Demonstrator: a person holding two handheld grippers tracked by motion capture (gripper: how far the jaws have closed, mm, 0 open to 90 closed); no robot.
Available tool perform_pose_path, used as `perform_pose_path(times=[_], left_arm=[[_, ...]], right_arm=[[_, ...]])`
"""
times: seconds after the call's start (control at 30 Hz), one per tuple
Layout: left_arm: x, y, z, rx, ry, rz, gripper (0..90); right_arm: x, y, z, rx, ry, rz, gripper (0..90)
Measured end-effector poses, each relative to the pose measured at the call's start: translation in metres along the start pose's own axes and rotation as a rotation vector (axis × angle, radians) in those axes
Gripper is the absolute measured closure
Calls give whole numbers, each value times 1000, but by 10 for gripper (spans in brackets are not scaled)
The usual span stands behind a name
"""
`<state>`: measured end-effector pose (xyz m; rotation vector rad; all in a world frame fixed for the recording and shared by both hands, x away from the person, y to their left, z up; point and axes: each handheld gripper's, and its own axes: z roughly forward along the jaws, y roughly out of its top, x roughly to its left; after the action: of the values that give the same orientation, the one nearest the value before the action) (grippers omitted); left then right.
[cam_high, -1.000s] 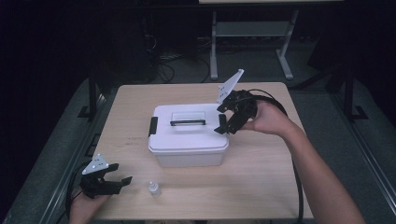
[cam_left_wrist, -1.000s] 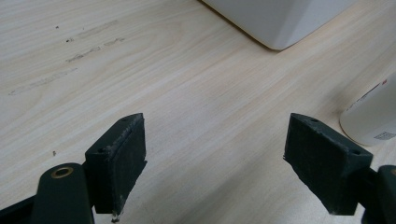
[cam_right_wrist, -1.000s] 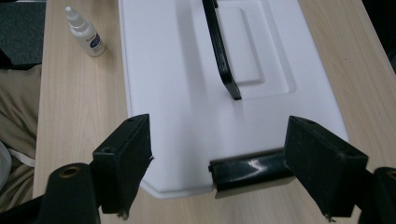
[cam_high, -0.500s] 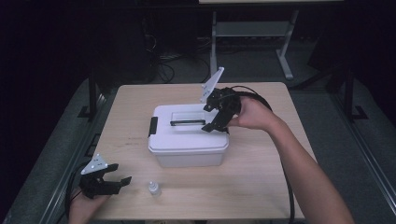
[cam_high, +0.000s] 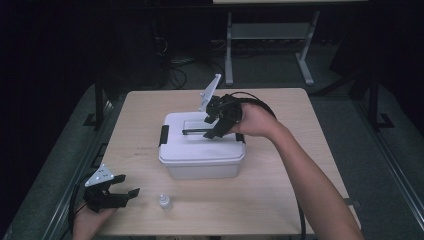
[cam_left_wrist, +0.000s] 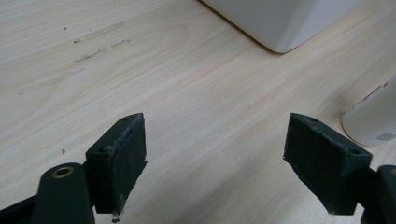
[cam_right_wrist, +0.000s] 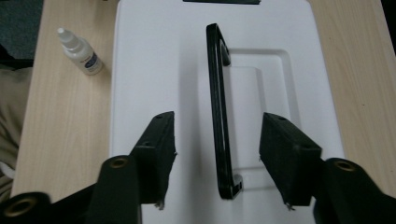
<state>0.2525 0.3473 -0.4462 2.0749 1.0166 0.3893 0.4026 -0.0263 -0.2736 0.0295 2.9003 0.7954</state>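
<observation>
The right tool (cam_right_wrist: 217, 156) straddles the black handle (cam_right_wrist: 218, 116) of the white lidded box (cam_high: 200, 150), jaws just closing, not yet gripping; lifting remains. The left tool (cam_high: 112, 195), at seven o'clock, rests unclenched.

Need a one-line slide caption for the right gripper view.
Right gripper jaws, just closing, straddle but don't touch the black carry handle on the white plastic box lid.

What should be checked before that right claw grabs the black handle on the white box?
1. Handle between the right gripper fingers: ok.
2. Fingers touching the handle: not ok; they have just been closing, gaps remain on both sides.
3. Handle lying flat on the lid: ok.
4. Side latch fastened: cannot tell.
5. Left gripper clear of the box: ok, open.
6. Bottle clear of the box: ok.
</observation>
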Motion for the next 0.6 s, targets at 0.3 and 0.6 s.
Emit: perform_pose_path(times=[0.3,0.6], left_arm=[[1,-1,0,4,-2,-1,218],[2,-1,2,13,0,3,224]], right_arm=[[-5,8,21,43,37,4,721],[-13,12,24,49,40,21,809]])
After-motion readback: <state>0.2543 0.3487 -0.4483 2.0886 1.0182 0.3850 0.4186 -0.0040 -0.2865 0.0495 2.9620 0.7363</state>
